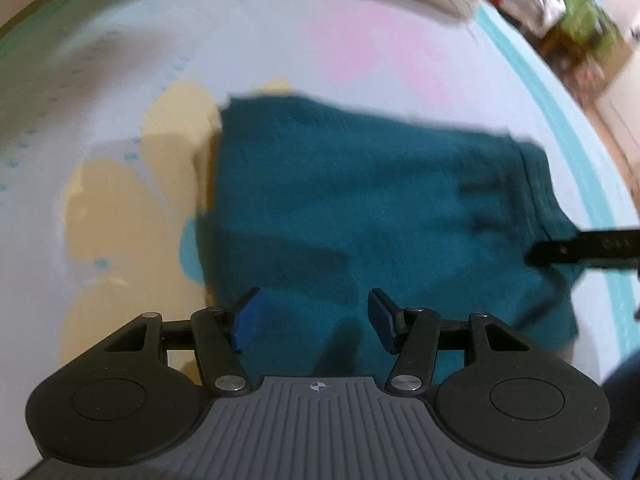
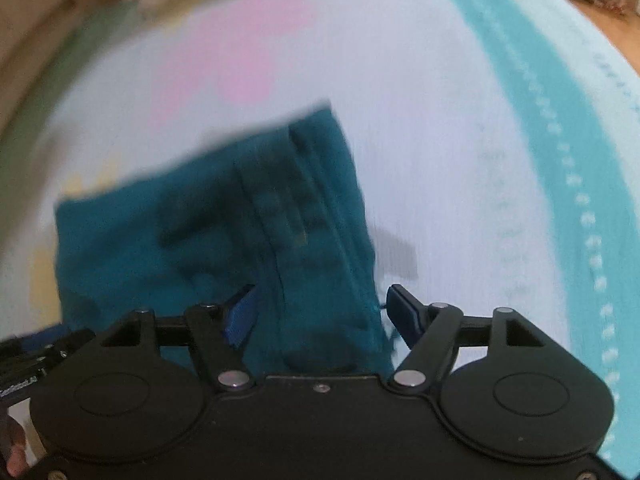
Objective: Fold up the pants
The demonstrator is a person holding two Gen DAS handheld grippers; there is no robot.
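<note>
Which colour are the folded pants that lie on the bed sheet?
Dark teal; the folded cloth pants show best in the left wrist view.

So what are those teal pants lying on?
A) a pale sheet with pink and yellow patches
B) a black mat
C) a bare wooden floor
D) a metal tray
A: the teal pants lie folded on a pale sheet with pink and yellow patches.

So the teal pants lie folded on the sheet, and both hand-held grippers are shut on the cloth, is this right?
Not quite. The teal pants do lie folded on the sheet, but both hand-held grippers are open: the left in the left wrist view, the right in the right wrist view.
</note>
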